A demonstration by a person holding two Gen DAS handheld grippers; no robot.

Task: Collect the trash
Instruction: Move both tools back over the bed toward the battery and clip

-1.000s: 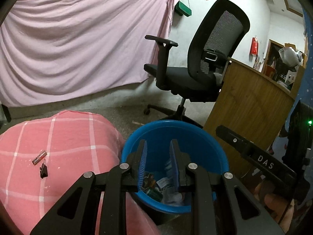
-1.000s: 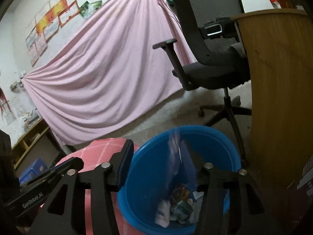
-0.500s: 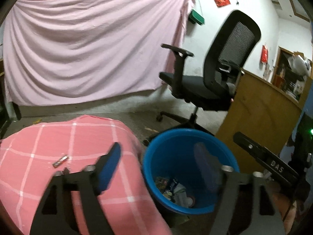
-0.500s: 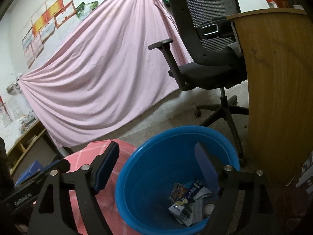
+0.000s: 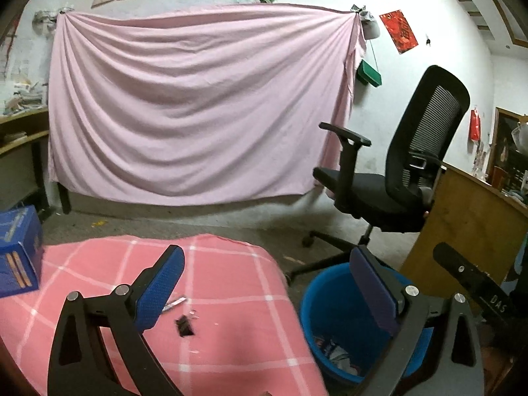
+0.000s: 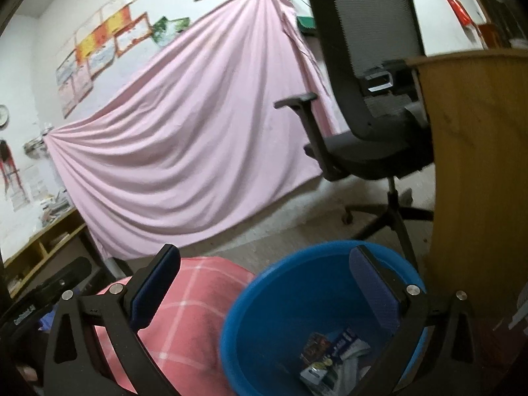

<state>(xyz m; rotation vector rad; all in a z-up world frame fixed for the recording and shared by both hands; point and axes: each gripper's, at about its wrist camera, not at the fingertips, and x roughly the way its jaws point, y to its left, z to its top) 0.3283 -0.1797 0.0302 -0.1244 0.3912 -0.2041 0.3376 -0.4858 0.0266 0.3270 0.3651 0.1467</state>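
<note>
A blue bin (image 5: pixel 330 300) stands on the floor beside a table with a pink checked cloth (image 5: pixel 231 283); it also shows in the right wrist view (image 6: pixel 297 297). Wrappers and packets (image 6: pixel 333 353) lie at its bottom. On the cloth lie a black binder clip (image 5: pixel 184 325), a small wrapper (image 5: pixel 174 304) and tiny scraps (image 5: pixel 193 313). My left gripper (image 5: pixel 267 287) is open and empty above the cloth edge and bin. My right gripper (image 6: pixel 264 287) is open and empty above the bin's rim.
A black office chair (image 5: pixel 396 171) stands behind the bin. A wooden desk panel (image 5: pixel 462 231) is to the bin's right. A blue box (image 5: pixel 16 247) sits at the cloth's left edge. A pink sheet (image 5: pixel 198 115) hangs on the back wall.
Both grippers opened wide and rose away from the bin. The left gripper swung left toward the cloth. The packet the right gripper held now lies in the bin.
</note>
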